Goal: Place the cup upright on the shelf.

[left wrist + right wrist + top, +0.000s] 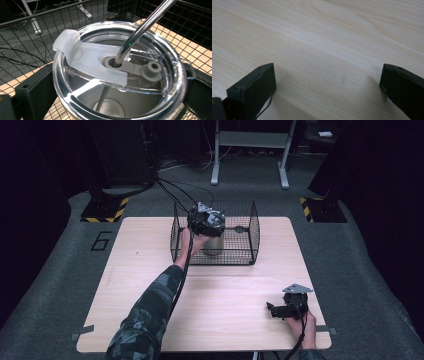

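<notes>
Overhead, the left gripper [206,221] is reaching into the black wire-mesh basket [252,232] at the far edge of the pale wooden table [150,285], over the steel tumbler [213,244], while the right gripper [286,309] is resting near the near right corner. Along the left gripper, its jaws are pressing both sides of the tumbler's clear lid [120,72], grasping it, a metal straw [142,28] sticking up. Along the right gripper, its jaws are standing wide apart over bare wood, holding nothing.
</notes>
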`<state>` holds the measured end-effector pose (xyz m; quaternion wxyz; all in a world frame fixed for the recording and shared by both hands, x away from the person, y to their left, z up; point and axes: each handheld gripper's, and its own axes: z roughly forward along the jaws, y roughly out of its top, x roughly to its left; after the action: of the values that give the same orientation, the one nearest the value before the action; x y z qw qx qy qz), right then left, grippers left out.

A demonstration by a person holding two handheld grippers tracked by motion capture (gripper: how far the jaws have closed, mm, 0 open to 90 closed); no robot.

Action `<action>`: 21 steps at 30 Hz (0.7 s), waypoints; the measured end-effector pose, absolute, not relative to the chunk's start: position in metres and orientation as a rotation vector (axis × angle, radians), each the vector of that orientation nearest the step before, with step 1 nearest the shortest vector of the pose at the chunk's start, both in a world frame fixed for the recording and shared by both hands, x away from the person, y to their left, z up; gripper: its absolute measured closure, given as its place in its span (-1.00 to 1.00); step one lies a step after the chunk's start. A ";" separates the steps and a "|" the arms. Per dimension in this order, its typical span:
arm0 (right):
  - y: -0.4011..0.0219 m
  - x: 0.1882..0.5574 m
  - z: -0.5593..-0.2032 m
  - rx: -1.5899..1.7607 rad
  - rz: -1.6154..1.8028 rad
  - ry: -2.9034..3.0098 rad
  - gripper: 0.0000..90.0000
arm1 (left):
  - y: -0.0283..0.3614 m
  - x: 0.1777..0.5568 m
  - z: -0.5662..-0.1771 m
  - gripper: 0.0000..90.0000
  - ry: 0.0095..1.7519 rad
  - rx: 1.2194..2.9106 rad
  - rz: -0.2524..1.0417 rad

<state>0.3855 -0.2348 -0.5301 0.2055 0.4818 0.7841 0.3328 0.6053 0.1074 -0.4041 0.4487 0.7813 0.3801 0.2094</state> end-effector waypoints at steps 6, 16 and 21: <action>-0.235 0.385 -0.530 1.336 0.925 2.194 -0.99 | 0.112 0.599 -0.400 -1.00 0.944 1.958 0.510; -0.236 0.386 -0.530 1.331 0.924 2.195 -1.00 | 0.130 0.585 -0.384 -1.00 0.935 1.949 0.477; -0.234 0.385 -0.530 1.351 0.928 2.183 -1.00 | 0.138 0.570 -0.372 -1.00 0.901 1.955 0.463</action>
<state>0.3851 -0.2344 -0.5301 0.2046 0.4843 0.7828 0.3329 0.5702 0.1376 -0.3724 0.4525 0.7917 0.3649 0.1876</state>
